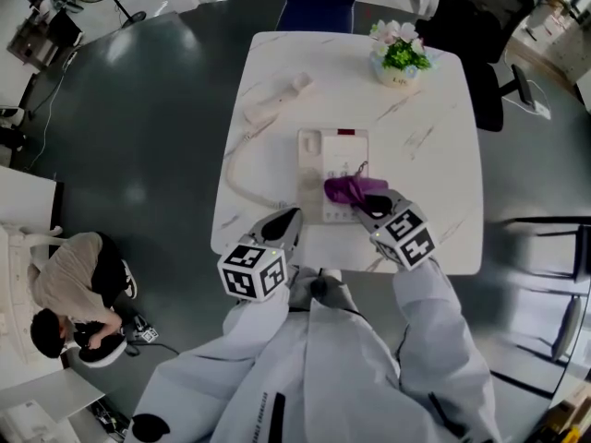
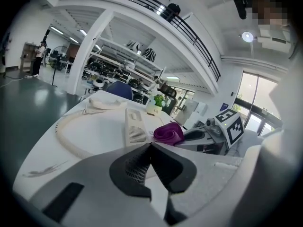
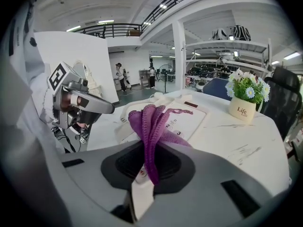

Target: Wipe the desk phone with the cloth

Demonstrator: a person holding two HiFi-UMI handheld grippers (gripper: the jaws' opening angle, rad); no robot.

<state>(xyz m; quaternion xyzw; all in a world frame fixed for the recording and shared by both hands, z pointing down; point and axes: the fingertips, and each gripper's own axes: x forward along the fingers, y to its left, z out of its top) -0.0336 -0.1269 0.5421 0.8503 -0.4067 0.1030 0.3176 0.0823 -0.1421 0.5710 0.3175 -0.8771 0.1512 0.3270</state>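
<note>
The right hand-held gripper (image 1: pixel 367 205) is clamped on the purple cloth (image 1: pixel 349 189).
Cloth rests on the phone (image 1: pixel 323 150); the left hand-held gripper (image 1: pixel 289 218) is closed, empty, just beside it.

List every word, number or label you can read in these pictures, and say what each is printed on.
"Life": on the white flower pot; the smaller line beneath it is too small to read.
"2", "3": on the keys of the desk phone; the other keys are blurred or behind the cloth.
Print running down the white jacket, head view: too small to read.
</note>
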